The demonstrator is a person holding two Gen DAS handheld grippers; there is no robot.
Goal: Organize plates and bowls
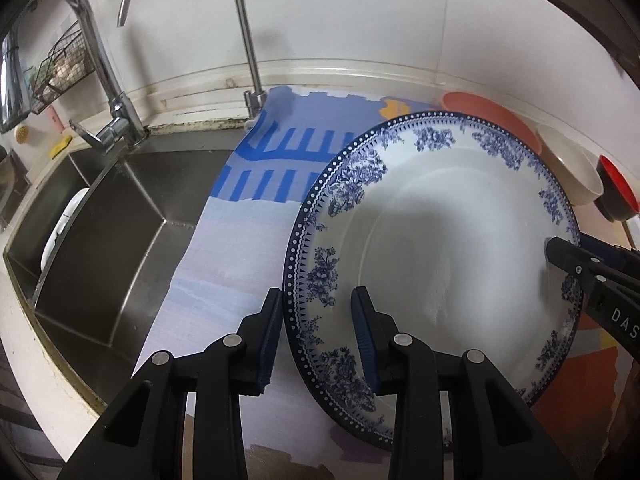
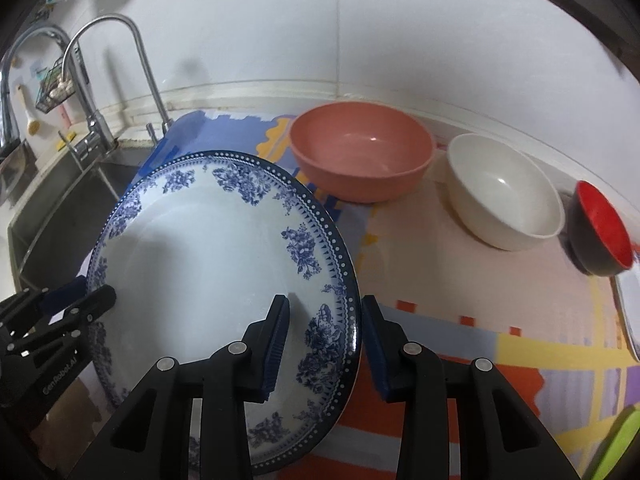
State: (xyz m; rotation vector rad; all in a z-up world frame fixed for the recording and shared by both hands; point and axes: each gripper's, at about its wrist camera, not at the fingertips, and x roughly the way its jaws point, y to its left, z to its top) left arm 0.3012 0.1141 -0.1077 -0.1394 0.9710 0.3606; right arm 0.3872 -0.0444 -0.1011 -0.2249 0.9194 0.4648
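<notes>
Blue-patterned plate (image 1: 440, 232) rim between left fingers (image 1: 276, 332) and right fingers (image 2: 280, 332); both pairs narrowly parted, astride opposite edges

The left gripper (image 1: 316, 320) clamps the near-left rim of a blue-and-white plate (image 1: 448, 248) — one pad under it, one on top. The right gripper (image 1: 560, 252) grips the opposite rim — beside a steel sink (image 1: 108, 232).

Steel sink (image 1: 100, 232) at left; two chrome faucets (image 1: 96, 60) behind its rim. Wire basket (image 1: 60, 68) on wall. Patterned cloth (image 1: 248, 216) over counter.
</notes>
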